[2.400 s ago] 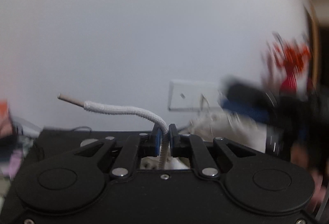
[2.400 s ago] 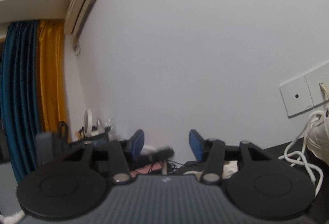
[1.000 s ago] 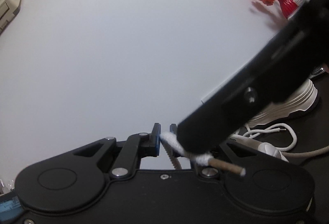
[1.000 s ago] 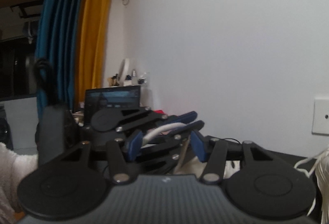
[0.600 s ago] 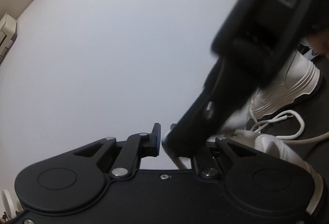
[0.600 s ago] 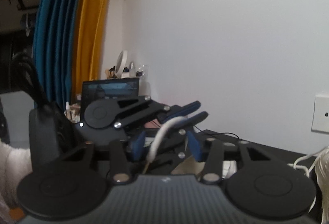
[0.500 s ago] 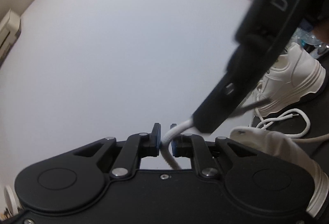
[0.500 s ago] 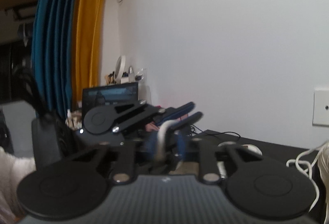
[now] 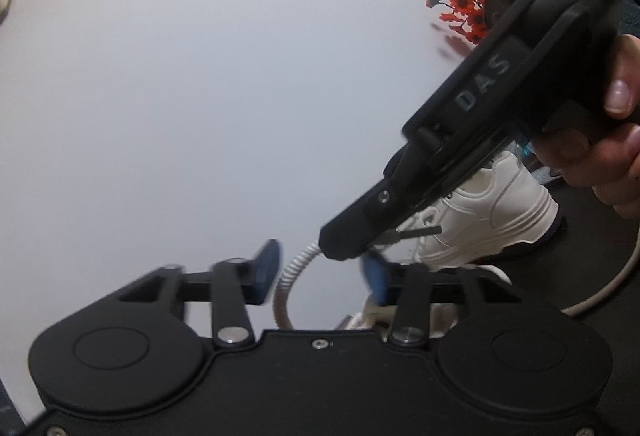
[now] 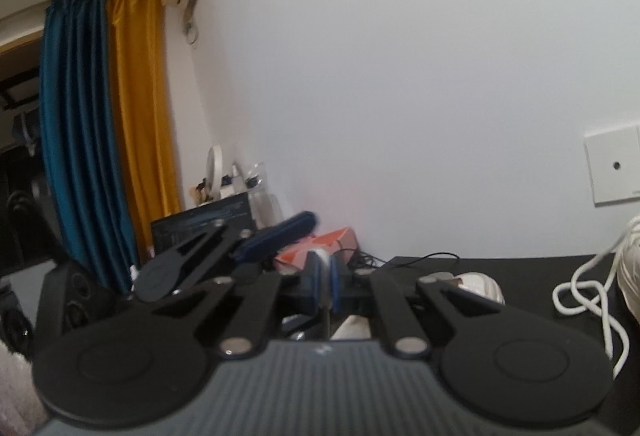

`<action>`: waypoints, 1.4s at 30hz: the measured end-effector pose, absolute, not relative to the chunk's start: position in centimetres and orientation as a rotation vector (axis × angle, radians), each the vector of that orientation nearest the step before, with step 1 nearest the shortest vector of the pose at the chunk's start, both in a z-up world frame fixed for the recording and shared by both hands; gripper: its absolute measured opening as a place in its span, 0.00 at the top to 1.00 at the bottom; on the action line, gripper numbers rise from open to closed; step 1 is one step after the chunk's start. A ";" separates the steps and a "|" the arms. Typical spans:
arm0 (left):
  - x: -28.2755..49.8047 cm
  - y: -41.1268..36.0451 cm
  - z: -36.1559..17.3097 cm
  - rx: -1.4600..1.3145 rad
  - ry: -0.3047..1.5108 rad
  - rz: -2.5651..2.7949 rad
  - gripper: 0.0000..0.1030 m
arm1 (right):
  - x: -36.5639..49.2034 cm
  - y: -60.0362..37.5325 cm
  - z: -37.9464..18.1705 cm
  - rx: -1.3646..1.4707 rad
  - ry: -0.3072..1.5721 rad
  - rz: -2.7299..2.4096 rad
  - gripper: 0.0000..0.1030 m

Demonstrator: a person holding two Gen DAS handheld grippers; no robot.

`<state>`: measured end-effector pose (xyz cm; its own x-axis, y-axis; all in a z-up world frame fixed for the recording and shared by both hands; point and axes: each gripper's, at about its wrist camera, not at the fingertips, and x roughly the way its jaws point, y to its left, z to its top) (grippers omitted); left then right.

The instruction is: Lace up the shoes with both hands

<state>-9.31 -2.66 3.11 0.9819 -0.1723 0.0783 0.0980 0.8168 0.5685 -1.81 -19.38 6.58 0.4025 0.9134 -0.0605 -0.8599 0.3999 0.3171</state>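
White braided shoelace (image 9: 294, 268) rises at twelve o'clock between the released jaws of the left gripper (image 9: 322, 272), clenched only by the right gripper (image 10: 325, 276), so a tug could slip it from the white leather sneaker (image 9: 492, 220) on the black tabletop (image 10: 520, 276).

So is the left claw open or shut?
Open: the left claw's blue pads stand apart, the white shoelace loose between them.

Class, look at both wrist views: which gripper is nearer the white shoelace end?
Right. The right gripper is shut on the shoelace end; the left gripper is open, fingers either side without touching.
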 end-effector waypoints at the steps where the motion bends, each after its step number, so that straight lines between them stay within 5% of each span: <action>1: -9.1 -2.4 3.0 0.587 -0.114 -0.158 0.80 | -1.9 -19.2 6.6 0.242 0.235 1.140 0.94; 3: -8.4 -1.4 3.3 0.524 -0.084 -0.160 0.95 | -2.0 -19.5 6.6 0.238 0.225 1.139 0.94; 7: -7.2 0.5 3.9 0.398 -0.024 -0.164 0.95 | -1.4 -20.4 6.6 0.291 0.201 1.057 0.86; 9: -6.6 1.5 4.3 0.335 0.006 -0.166 0.95 | -1.0 -21.0 6.5 0.349 0.192 1.014 0.68; 18: -6.0 6.3 6.1 0.087 0.083 -0.187 0.95 | -0.7 -20.7 6.0 0.456 0.206 1.099 0.58; 23: -6.1 5.7 6.0 0.075 0.081 -0.240 0.94 | -0.6 -19.2 5.1 0.470 0.233 1.060 0.59; 29: -7.1 4.6 5.9 0.102 0.079 -0.284 0.92 | 0.9 -19.9 4.2 0.619 0.271 1.026 0.94; 31: -7.1 4.4 5.8 0.100 0.079 -0.287 0.90 | 1.4 -20.2 3.9 0.668 0.287 1.023 0.94; 34: -7.6 4.2 6.0 0.098 0.064 -0.299 0.68 | 1.9 -20.1 3.6 0.704 0.326 1.048 0.94; 38: -8.1 4.0 6.2 0.100 0.055 -0.318 0.69 | 2.2 -19.7 3.4 0.711 0.356 1.076 0.94; 42: -7.9 3.6 6.3 0.084 0.083 -0.342 0.93 | 2.4 -19.6 3.1 0.714 0.375 1.065 0.94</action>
<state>-7.89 3.64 6.26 0.9388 -0.3309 -0.0954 0.3378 0.9387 0.0683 2.39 -19.61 3.09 0.4520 0.8904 0.0535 -0.6599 0.2935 0.6917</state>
